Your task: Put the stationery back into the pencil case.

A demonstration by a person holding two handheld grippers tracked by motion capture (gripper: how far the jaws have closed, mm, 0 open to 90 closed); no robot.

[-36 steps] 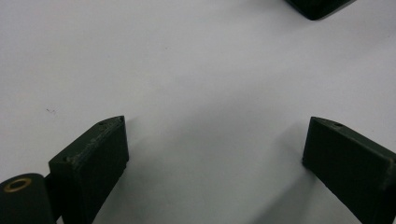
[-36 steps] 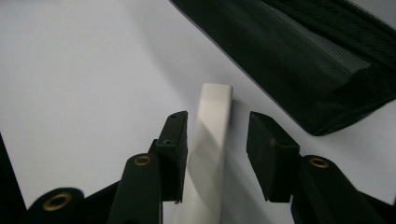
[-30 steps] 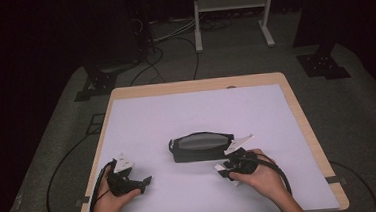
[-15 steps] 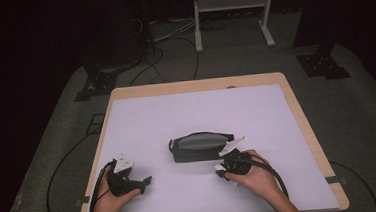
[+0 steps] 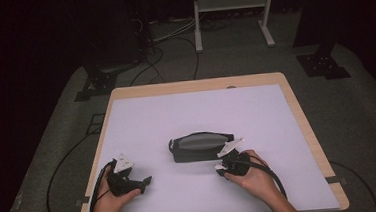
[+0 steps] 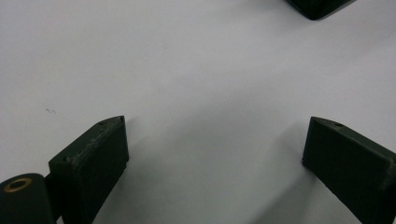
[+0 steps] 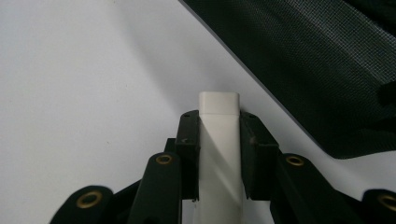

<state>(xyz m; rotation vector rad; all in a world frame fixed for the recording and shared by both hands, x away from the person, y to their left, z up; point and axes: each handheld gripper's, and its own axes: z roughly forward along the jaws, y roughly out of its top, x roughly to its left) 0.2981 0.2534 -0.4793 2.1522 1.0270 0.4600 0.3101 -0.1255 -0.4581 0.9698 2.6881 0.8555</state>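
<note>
Right hand-held gripper (image 7: pixel 219 154), lower right of center in the high view, has crept slightly up and left toward the black mesh pouch (image 5: pixel 199 146) since a second ago; now just beside its right end. Jaws clenched on a small white block (image 7: pixel 219 140). Pouch sits mid-tabletop (image 5: pixel 186 111), unmoved. Left hand-held gripper (image 6: pixel 215 154) rests lower left, jaws spread wide over bare surface, holding nothing, unchanged. Likely means the block is headed into the pouch; opening not visible.
</note>
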